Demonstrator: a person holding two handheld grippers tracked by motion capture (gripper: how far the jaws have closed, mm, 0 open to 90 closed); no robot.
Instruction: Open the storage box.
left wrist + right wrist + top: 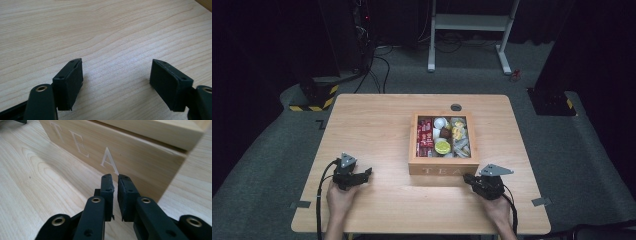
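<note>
Where the right gripper [115,178] points, a light wooden tea box [443,165] is seen just ahead of its fingertips, standing on the desk [377,120]. White capital letters spelling TEA [82,146] are set into the box's front wall, and the letter A lies straight beyond the fingers [107,186] in the right gripper view. No contact between fingers and box can be made out; a narrow strip of desk is seen between them in the high view. The box is open at the top and divided into compartments: red packets [425,136] are stacked in the one farthest from the right fingers, white cups and a yellow-green round item [442,146] are held in the middle one, and pale wrapped items [459,135] fill the nearest one. The right fingers are brought almost together, with only a thin slit between the pads and nothing held. The left gripper [116,72] is kept well apart from the box, its fingers [71,80] spread wide over bare wood, empty. Beyond the box's far wall, a small dark round fitting [456,107] is set in the desk.
</note>
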